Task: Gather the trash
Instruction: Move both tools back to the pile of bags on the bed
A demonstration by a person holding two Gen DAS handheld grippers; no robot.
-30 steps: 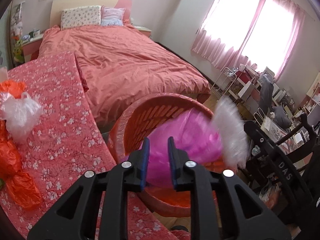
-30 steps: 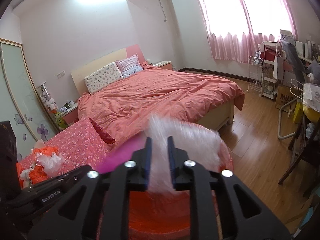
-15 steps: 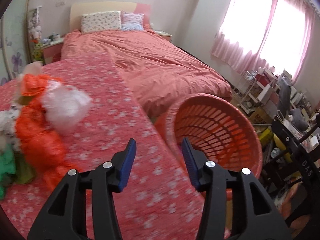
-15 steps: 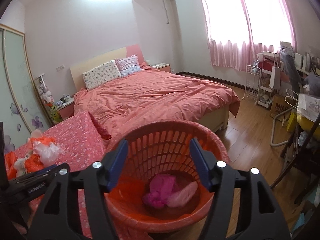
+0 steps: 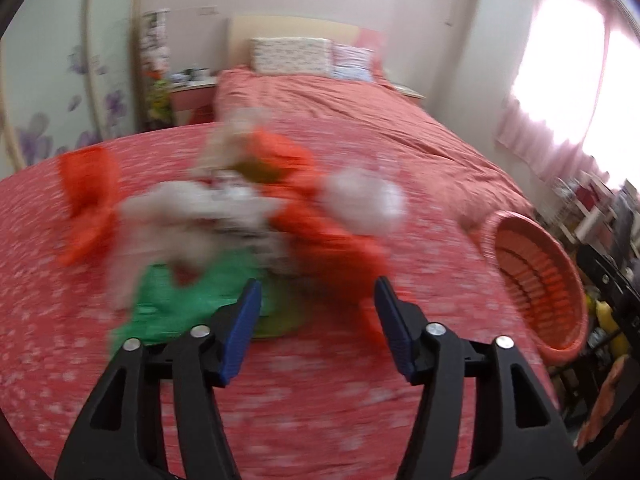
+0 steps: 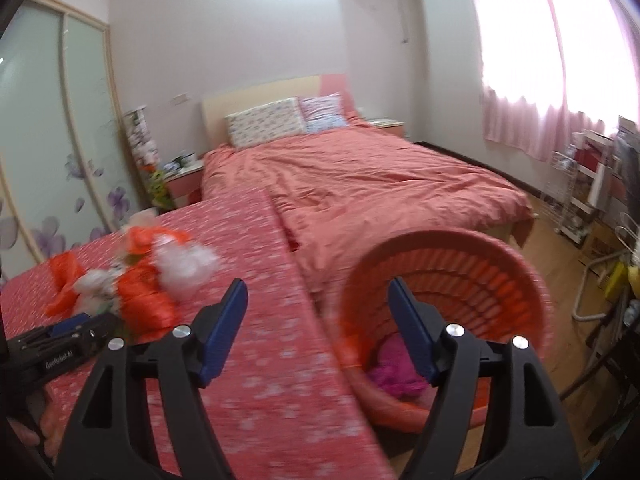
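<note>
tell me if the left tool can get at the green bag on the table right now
Probably yes. The left tool is open and faces the trash pile, with the green bag just ahead and slightly left. Nothing lies between them, though white bags overlap its far edge. The view is blurred.

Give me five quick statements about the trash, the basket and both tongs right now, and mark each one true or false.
1. The left tongs are open and hold nothing. True.
2. The orange basket is empty. False: a pink bag lies in its bottom.
3. A green bag lies among the trash pile on the floral cloth. True.
4. The right tongs are shut on a white bag. False: they are open and empty.
5. The basket stands on the bed. False: it sits beside the cloth-covered surface, below its edge.
</note>
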